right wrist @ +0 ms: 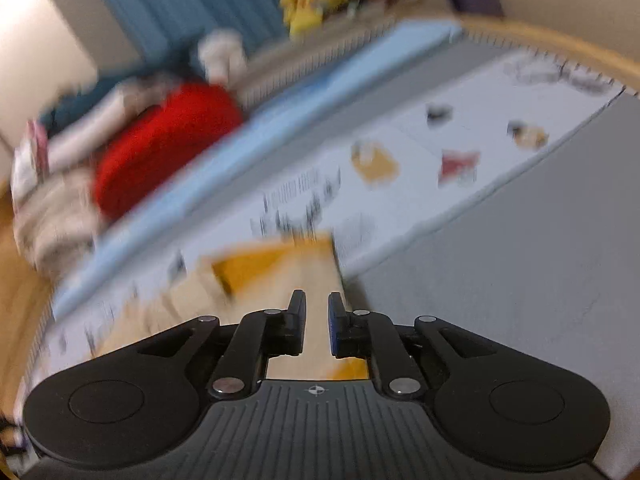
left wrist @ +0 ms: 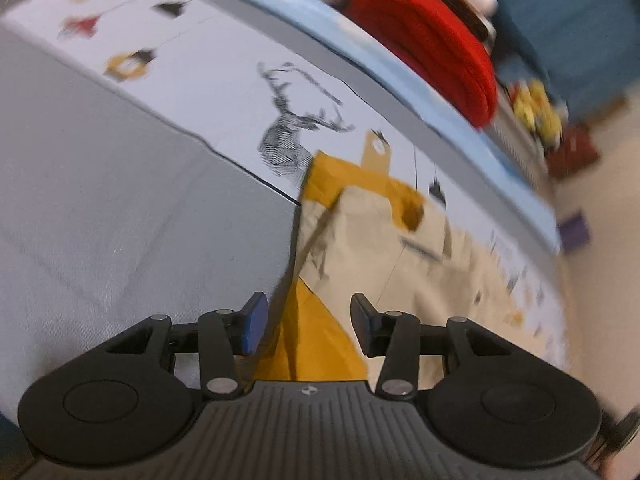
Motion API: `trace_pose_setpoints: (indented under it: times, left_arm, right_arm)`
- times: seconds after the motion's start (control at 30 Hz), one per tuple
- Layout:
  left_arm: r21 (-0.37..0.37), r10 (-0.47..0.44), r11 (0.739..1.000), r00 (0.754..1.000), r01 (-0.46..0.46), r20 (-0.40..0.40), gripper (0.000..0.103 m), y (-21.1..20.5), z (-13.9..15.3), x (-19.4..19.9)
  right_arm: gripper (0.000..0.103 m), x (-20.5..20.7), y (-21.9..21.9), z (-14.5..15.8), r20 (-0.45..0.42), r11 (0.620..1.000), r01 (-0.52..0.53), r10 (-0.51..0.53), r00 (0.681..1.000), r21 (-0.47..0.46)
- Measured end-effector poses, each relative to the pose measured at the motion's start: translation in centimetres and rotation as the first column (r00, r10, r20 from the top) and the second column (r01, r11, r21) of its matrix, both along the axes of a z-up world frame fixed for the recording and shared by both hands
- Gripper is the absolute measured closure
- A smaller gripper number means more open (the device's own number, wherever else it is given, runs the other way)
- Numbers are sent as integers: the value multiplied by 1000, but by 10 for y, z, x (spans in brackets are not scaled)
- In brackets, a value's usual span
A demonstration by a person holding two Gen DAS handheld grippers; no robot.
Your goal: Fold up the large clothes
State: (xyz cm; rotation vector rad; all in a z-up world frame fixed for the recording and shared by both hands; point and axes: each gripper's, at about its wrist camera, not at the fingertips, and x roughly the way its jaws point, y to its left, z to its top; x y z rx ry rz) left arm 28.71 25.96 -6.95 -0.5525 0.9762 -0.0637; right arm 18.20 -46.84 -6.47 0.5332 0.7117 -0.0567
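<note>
While blur smears both views, enough reads clearly. Left gripper (left wrist: 308,322) angled down over a bed, jaws standing well apart, nothing pressed between the pads; blue-faced fingers (left wrist: 254,326) poised above the edge of a beige and mustard garment (left wrist: 360,232). Garment spread flat on a white printed bedsheet (left wrist: 224,80), its mustard collar part toward the far side, another mustard patch directly under the left gripper's gap. Grey blanket (left wrist: 100,208) lying beside the garment on the left of that view, meeting it along a dark seam. Deer drawing (left wrist: 288,136) printed on the sheet just beyond the garment's top corner. Red knitted item (left wrist: 432,48) piled farther back on a light blue mattress edge (left wrist: 360,40). Right gripper (right wrist: 317,320) also tilted down over the same garment (right wrist: 280,268), jaws parted only narrowly, beige cloth visible through the slit but not pinched, as far as the blurred view allows. Grey blanket (right wrist: 520,260) to the right there, red knitted item (right wrist: 160,148) at upper left, yellow soft toy (right wrist: 308,0) far behind near a teal curtain (right wrist: 180,0).
</note>
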Motion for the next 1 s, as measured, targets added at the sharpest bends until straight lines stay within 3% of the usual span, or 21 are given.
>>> trace_pose_setpoints:
  times: [0.1,0.37,0.63,0.7,0.73,0.77,0.8,0.87,0.93,1.0]
  left_arm:
    - [58,-19,998,1000,19,9,54,-12,-9,2]
    - [161,-57,985,998,58,-9,49,-51,-37,22]
    - [216,-75,973,997,80,-29,49,-71,-51,49]
    - [223,-78,971,997,81,-25,53,-73,-53,52]
    - [224,-82,971,996,84,-20,75,-74,-53,53]
    - [222,-99,970,995,100,-16,100,-75,-52,55]
    - [218,-118,969,993,116,-1,100,-76,-49,55]
    - [240,-100,968,991,77,87,100,-73,-30,52]
    - [179,-25,984,973,-17,230,100,-60,-4,43]
    - [141,36,987,948,-84,315,100,-54,9,39]
  right_arm:
    - [70,6,14,-10,-30,994,-66,63,998,-86]
    - [67,12,22,-50,-136,986,-100,82,987,-132]
    - [60,30,17,-73,-202,988,-117,95,975,-100]
    - [60,33,21,-72,-200,983,-136,110,974,-123]
    - [63,34,23,-70,-197,980,-150,123,973,-131]
    - [84,35,25,-67,-189,976,-161,132,973,-148]
    - [96,35,27,-64,-183,970,-166,134,974,-176]
    - [101,32,30,-50,-128,966,-162,137,982,-204]
    - [102,22,35,-22,16,959,-107,115,993,-262]
    - [102,12,41,5,165,949,-27,83,983,-314]
